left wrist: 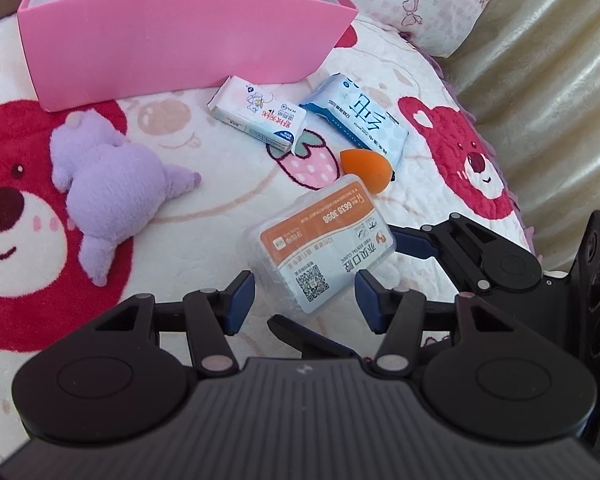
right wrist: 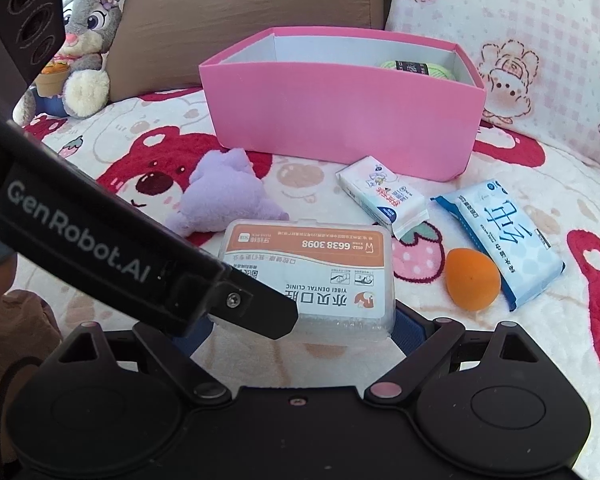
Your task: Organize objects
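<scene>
Rectangular clear-plastic floss box (right wrist: 306, 276) between right claw (right wrist: 304, 330) pads.

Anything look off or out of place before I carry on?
Nothing damaged or spilled. Only the yarn ball is in the pink box; the dental box, orange sponge and purple plush lie loose on the blanket.

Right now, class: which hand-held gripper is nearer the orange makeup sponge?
Right. The right hand-held gripper straddles the dental floss box, just beside the orange makeup sponge. The left hand-held gripper sits behind that box, farther from it.
</scene>
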The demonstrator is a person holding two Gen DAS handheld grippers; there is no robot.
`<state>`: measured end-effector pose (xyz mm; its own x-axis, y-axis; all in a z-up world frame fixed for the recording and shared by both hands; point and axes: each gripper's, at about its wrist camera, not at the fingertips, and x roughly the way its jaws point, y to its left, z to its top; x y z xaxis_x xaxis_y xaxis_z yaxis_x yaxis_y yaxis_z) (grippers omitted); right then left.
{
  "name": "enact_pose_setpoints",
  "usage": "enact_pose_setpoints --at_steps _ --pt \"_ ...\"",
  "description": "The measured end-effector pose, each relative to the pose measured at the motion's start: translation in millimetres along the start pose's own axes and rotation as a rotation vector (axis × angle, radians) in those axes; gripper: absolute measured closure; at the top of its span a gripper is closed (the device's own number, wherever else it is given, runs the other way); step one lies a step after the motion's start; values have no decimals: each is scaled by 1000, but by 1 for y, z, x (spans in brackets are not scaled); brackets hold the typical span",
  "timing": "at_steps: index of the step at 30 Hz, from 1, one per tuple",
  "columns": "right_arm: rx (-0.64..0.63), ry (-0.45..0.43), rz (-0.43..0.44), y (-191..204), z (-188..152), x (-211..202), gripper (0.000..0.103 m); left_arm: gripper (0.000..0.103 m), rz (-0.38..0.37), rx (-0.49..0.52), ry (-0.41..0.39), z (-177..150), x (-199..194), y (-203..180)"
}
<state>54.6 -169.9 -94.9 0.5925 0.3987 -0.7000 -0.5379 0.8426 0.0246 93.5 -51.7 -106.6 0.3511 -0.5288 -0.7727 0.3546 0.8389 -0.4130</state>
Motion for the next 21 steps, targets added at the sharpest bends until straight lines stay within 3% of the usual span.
enact_pose_setpoints --at_steps 21 --pt "-41 -65 -8 30 16 -36 9 50 5 36 -27 -2 -57 -10"
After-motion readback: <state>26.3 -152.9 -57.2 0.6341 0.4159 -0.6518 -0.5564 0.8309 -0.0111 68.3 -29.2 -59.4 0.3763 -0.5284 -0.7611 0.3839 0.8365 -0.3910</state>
